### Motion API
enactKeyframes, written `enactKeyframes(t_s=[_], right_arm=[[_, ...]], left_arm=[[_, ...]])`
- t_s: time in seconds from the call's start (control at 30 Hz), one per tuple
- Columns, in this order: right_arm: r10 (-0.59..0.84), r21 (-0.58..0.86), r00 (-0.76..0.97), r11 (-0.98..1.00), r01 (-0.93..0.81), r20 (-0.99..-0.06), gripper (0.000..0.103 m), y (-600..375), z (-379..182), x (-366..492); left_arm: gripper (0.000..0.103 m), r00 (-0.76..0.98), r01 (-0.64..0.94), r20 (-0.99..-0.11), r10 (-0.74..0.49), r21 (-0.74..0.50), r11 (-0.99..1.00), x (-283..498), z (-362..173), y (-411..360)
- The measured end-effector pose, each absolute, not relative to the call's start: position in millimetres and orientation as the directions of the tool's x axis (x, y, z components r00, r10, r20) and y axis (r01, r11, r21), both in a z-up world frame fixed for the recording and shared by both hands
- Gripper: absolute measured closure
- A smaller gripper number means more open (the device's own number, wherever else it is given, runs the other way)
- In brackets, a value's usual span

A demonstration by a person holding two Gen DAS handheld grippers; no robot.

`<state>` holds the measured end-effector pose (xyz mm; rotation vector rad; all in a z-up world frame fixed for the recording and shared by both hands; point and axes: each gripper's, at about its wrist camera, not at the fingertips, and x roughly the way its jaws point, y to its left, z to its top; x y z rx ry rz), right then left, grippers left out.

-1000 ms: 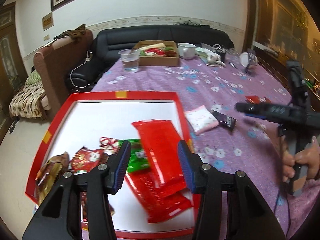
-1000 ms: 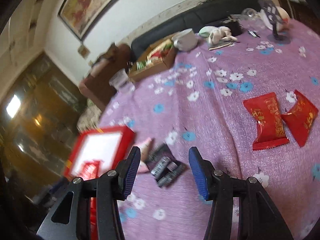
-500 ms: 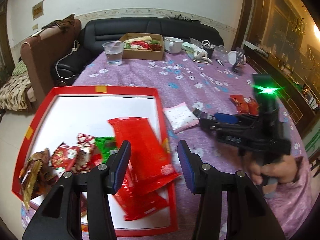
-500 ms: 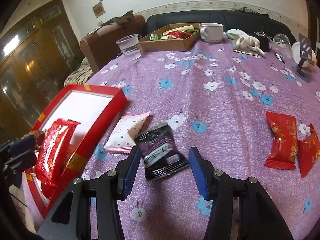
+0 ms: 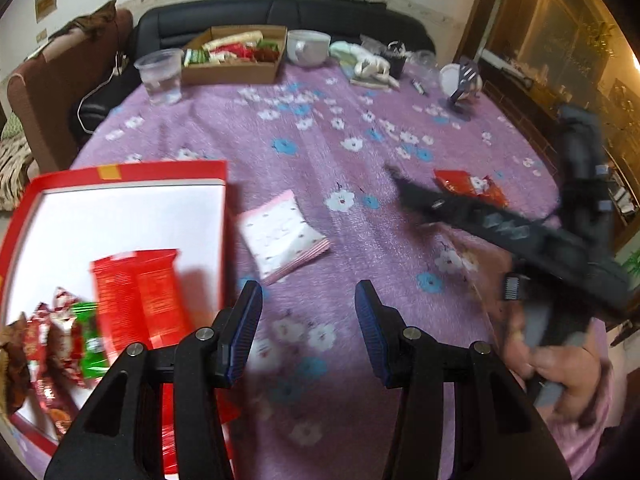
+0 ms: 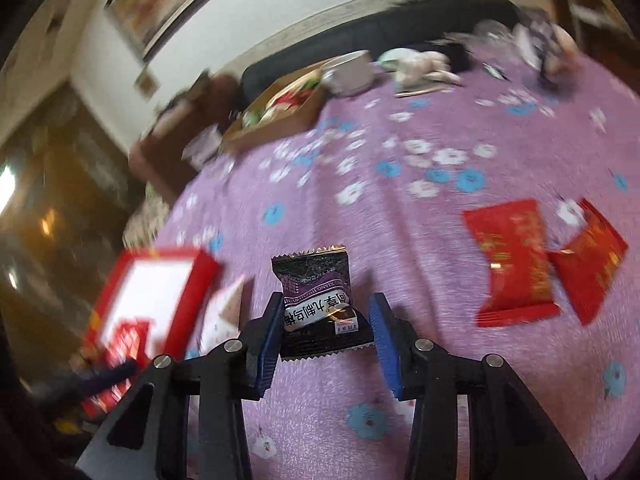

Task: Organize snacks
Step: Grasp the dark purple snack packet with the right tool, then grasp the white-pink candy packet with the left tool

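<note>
The left gripper (image 5: 308,328), jaws spread, is now hovering beside the red tray (image 5: 222,216) rather than over it. The right gripper (image 6: 326,340) is now lifting one dark packet (image 6: 316,304); one pink packet (image 5: 282,236) and two red packets (image 6: 508,264) are lying on the counter (image 5: 320,160).

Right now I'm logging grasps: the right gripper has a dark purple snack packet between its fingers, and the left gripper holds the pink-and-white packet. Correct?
Half right. The left wrist view shows the left gripper open and empty; the pink-and-white packet lies on the purple flowered tablecloth beyond it. The dark purple snack packet does sit between the right gripper fingers.
</note>
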<state>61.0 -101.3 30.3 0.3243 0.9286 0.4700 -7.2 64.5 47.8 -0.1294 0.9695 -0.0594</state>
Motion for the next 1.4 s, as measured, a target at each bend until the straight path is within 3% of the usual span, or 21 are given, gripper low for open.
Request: enactKeyframes(t_s=[0.3,0.6,0.83,1.2,1.27,1.3,1.4], right_arm=[[0.571,0.580,0.534,0.796,-0.175,-0.623,0.060,-132.1,41.9,63.4],[0.592,0.610,0.523,0.776,-0.163,-0.614,0.060,-135.2,42.7,62.9],[0.587,0.608,0.531,0.777,-0.160,-0.611,0.060,-136.6,43.3,60.7],[0.584,0.614,0.530,0.776,-0.143,-0.615,0.060,-139.2,41.4,61.3],[0.583,0.615,0.528,0.776,-0.138,-0.617,0.060,-139.5,40.3,61.9],[0.582,0.614,0.528,0.777,-0.138,-0.619,0.060,-139.3,40.1,62.1],[0.580,0.610,0.530,0.780,-0.141,-0.619,0.060,-138.1,40.7,61.5]], left_arm=[[0.057,0.512,-0.052,-0.858,-0.034,-0.071,0.996,42.4,26.1,58.7],[0.052,0.508,-0.035,-0.861,0.036,0.021,0.999,62.1,13.7,55.1],[0.052,0.521,0.136,-0.849,-0.090,-0.021,0.991,49.1,16.7,12.6],[0.052,0.544,0.073,-0.839,0.012,0.062,0.995,52.7,10.7,17.4],[0.059,0.553,0.079,-0.833,0.003,0.056,0.995,50.4,10.8,17.9],[0.070,0.559,0.072,-0.829,0.006,0.056,0.996,49.3,11.7,20.4],[0.077,0.565,0.057,-0.825,0.005,0.045,0.997,48.8,13.4,26.5]])
